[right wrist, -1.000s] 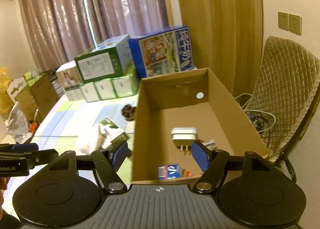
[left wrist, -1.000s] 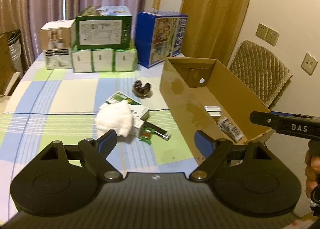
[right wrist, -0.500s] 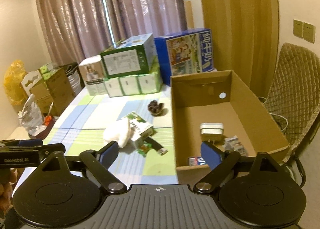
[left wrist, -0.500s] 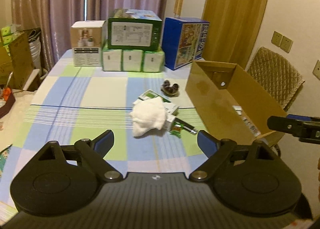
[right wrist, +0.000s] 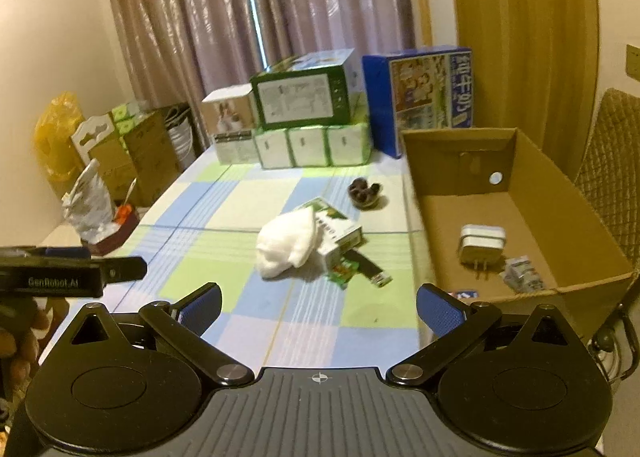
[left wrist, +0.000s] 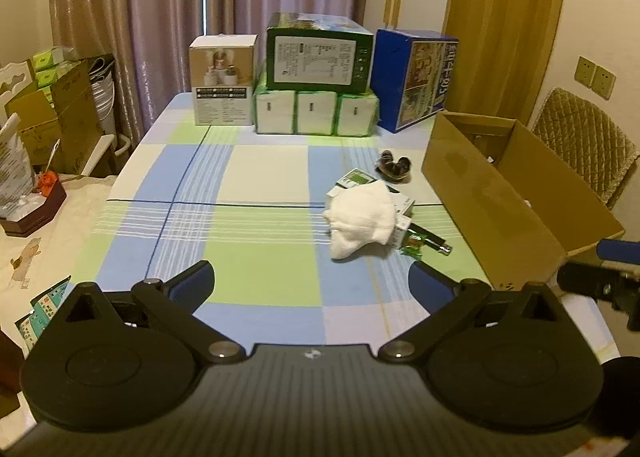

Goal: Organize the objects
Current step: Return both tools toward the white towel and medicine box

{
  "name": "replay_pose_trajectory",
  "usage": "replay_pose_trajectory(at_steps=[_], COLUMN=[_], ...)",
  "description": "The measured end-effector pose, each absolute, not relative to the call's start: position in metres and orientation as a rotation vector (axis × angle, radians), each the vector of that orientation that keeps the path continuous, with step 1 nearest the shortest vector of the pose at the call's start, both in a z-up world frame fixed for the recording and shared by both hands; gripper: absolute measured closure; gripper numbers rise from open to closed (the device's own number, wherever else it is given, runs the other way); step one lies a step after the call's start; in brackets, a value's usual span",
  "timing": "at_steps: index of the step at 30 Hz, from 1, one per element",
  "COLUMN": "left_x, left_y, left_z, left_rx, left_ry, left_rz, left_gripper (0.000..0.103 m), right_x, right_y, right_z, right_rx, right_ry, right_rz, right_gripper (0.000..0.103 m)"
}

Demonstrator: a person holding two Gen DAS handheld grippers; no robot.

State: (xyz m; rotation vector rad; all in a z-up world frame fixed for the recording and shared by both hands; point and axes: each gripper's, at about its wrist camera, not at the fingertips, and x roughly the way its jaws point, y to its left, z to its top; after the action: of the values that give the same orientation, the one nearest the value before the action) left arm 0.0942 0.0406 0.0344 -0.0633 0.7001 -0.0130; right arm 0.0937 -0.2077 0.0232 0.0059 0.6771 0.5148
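The left gripper [left wrist: 310, 285] is being held wide open with nothing in it. The right gripper [right wrist: 318, 307] is also being held wide open and empty. A white cloth [right wrist: 286, 243] is lying on a small green box [right wrist: 336, 233] on the checked table [left wrist: 248, 185]. A plug [right wrist: 482, 243] is sitting inside the cardboard box [right wrist: 532, 161] beside them.

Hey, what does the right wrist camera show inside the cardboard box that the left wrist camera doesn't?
Only the right wrist view looks into the box: a white plug adapter and a small packet lie on its floor. Only the left wrist view shows leaflets off the table's near left corner. Both show the white cloth draped over a green-and-white carton.
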Motion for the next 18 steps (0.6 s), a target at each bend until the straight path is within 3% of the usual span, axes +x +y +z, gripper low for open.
replay_pose_trajectory(at_steps=[18], left_x=[0.147], left_y=[0.051], left_z=[-0.005], left_rx=[-0.036], left_ry=[0.764], left_rz=[-0.082], left_gripper=[0.002], right_x=[0.124], right_y=[-0.160], right_z=[-0.035], right_rx=[-0.097], right_ry=[0.722], right_rz=[0.540], right_gripper=[0.003])
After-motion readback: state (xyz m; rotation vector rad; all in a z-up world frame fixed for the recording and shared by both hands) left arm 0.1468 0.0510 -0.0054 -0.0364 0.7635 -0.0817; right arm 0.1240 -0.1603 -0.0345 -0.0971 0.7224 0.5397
